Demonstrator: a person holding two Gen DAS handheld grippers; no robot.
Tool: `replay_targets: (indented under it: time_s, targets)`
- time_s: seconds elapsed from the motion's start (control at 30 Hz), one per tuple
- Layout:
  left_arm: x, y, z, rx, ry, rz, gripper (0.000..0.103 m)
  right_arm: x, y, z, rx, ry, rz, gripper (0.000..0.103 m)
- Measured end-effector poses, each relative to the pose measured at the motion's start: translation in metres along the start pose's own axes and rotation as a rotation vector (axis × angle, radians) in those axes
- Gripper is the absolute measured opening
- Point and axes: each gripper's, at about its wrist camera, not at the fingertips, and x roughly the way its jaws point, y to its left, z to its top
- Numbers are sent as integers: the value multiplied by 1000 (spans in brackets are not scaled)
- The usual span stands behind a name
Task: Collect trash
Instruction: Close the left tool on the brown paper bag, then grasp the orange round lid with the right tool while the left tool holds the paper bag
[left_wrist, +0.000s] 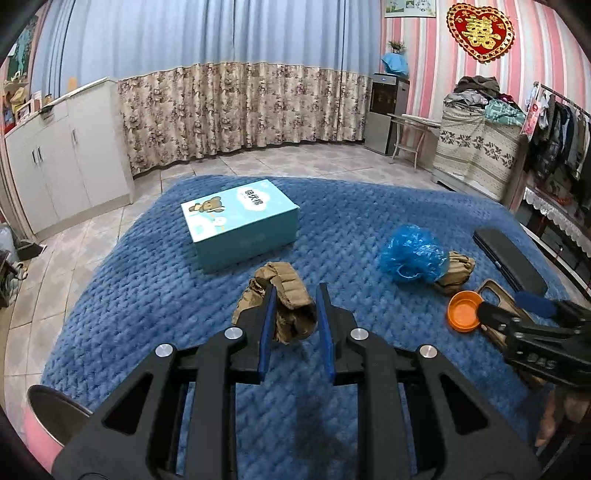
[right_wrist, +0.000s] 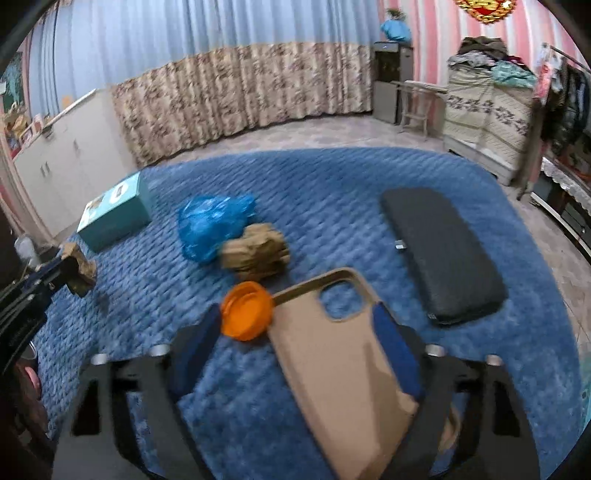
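My left gripper (left_wrist: 297, 288) is shut on a crumpled wad of brown paper (left_wrist: 286, 306) and holds it just above the blue blanket (left_wrist: 147, 295). In the right wrist view the same wad (right_wrist: 79, 269) shows at the far left. My right gripper (right_wrist: 295, 314) stands open and low over the blanket. Between its blue pads lie a tan phone case (right_wrist: 332, 369) and an orange cap (right_wrist: 245, 310); the left pad is close beside the cap. A blue plastic bag (right_wrist: 210, 225) and a second brown paper wad (right_wrist: 255, 251) lie touching each other just beyond.
A teal box (left_wrist: 240, 221) sits on the blanket's far left. A long black case (right_wrist: 443, 251) lies at the right. A pink bin (left_wrist: 48, 413) shows at the lower left. Around the bed are tiled floor, white cabinets (left_wrist: 62, 158) and a clothes rack (left_wrist: 557, 125).
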Motion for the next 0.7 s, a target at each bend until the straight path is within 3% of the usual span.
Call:
replay_targets:
  time_s: [0.03,0.1,0.3,0.4,0.7]
  targets:
    - [1,0,0,2,-1,0,20,4,3,0,-2,6,2,67]
    - [1,1,-1,2,0,-1,21,11,8,-1,-15,28,0,43]
    - [0,5,-1,-1,-7,-6,21,9,14,-1,-40,10,21,11]
    - [-2,1,1,1,-15,-13,21,1,14,1,-42,-11,34,5]
    - [-16,-31,7,55,-39,-37,21,-26,-25,6,36,-69,34,4]
